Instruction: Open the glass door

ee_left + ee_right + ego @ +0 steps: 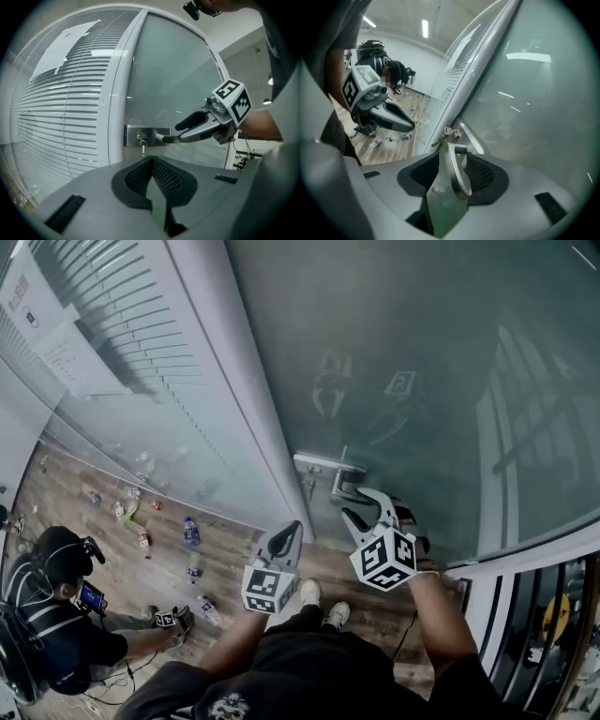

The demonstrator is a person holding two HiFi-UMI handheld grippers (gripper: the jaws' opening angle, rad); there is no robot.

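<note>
The frosted glass door [422,352] hangs in a white frame [244,381]. Its metal lever handle [345,474] juts from a lock plate [154,132] with a key [143,147] hanging in it. My right gripper [353,502] is open, with the lever [457,173] lying between its jaws and a gap at each pad. From the left gripper view, the right gripper [180,133] has one jaw above the lever and one along it. My left gripper [295,526] is shut and empty. It hovers left of the handle, pointing at the lock plate.
A glass wall with blinds [122,334] runs left of the door frame. Several bottles [192,531] lie scattered on the wood floor beside it. A person [56,615] crouches at the lower left. My shoes [323,601] stand close to the door.
</note>
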